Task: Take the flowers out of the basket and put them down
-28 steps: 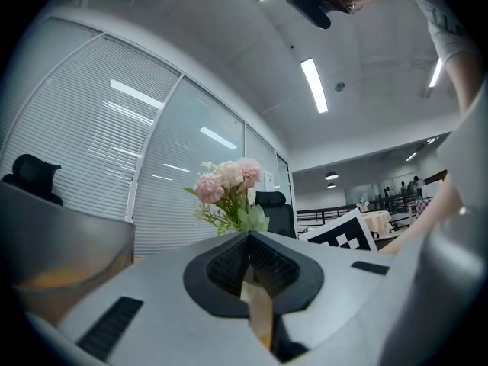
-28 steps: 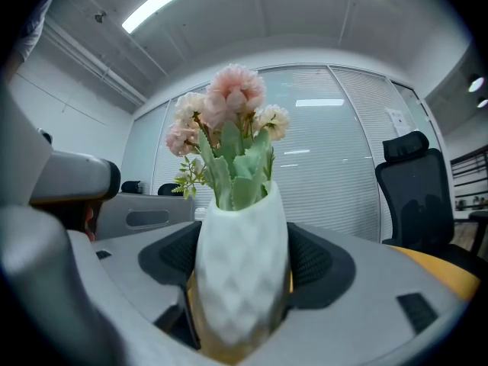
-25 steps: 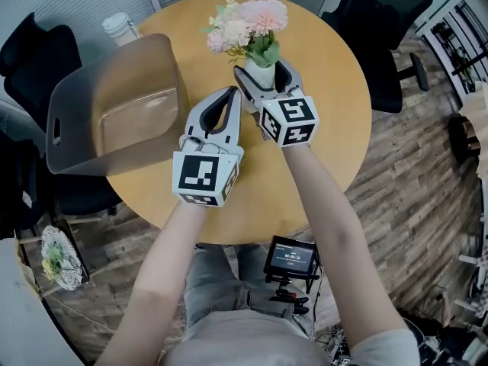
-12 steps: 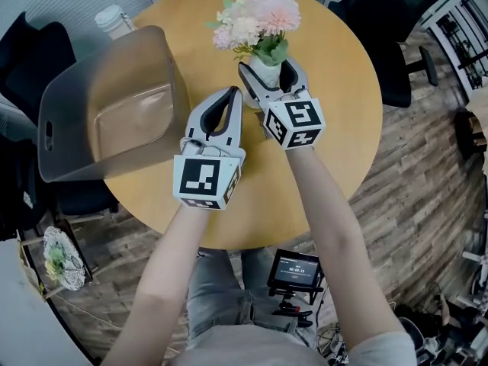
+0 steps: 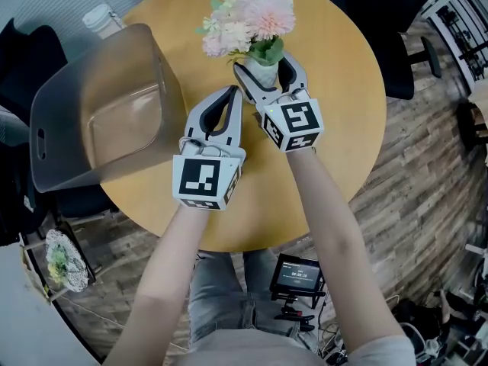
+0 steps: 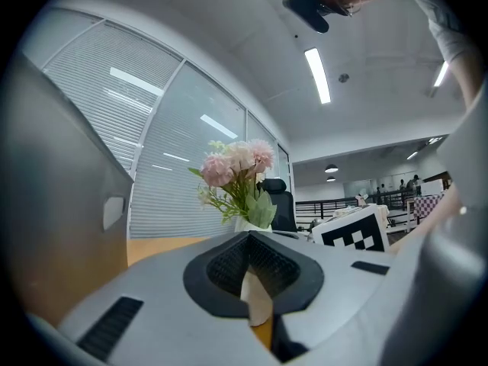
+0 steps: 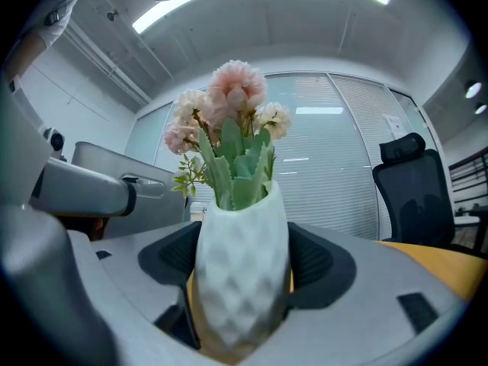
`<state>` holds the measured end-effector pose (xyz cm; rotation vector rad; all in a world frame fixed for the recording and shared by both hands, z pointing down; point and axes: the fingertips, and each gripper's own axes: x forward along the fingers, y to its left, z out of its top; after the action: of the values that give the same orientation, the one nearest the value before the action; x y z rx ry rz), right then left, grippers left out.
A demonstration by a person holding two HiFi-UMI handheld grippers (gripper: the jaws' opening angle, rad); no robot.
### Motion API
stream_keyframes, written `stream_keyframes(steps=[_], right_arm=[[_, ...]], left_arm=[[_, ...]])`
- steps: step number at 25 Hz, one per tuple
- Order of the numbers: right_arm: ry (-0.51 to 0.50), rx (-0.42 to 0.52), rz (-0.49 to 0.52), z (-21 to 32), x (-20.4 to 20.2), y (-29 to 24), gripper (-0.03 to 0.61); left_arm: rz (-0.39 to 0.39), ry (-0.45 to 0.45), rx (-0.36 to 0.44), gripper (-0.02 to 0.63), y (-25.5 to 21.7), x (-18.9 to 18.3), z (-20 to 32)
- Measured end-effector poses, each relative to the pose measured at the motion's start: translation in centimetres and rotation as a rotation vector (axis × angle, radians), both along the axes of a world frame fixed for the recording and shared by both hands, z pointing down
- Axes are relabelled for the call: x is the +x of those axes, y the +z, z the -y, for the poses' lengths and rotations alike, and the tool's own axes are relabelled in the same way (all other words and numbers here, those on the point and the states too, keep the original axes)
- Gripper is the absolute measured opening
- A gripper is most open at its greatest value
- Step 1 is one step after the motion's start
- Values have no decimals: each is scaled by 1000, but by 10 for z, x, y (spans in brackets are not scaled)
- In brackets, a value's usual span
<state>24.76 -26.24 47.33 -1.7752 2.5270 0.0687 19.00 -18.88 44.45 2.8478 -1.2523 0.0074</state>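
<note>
Right hand-held gripper [image 5: 264, 69] clamps the white vase [image 7: 242, 269] of flowers [image 5: 248, 23] — held upright.

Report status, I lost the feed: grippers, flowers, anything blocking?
Right gripper shut on white vase of flowers, out of the basket. Left gripper shut, empty. Table beneath unobstructed.

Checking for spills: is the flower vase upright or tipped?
Upright: in the right gripper, the white vase stands vertical between the jaws, flowers on top.

Bright even light from ceiling strips [image 6: 319, 75], soft shadows on table [image 5: 335, 128], flowers [image 7: 229, 105] sharp, fisheye warp, dark corners in gripper views.
</note>
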Motion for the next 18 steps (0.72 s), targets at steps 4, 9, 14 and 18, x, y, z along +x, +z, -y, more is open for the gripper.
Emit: stream_keyframes(steps=[4, 9, 14, 18], right_arm=[[-3, 4, -46, 1, 4, 1, 360], [12, 6, -56, 2, 4, 1, 360], [25, 4, -80, 1, 3, 1, 360], [26, 0, -117, 2, 1, 2, 360]], left_arm=[[-2, -7, -6, 3, 0, 7, 4], [-1, -20, -12, 3, 1, 2, 4], [-7, -29, -11, 3, -2, -1, 2], [-14, -38, -6, 4, -6, -4, 4]])
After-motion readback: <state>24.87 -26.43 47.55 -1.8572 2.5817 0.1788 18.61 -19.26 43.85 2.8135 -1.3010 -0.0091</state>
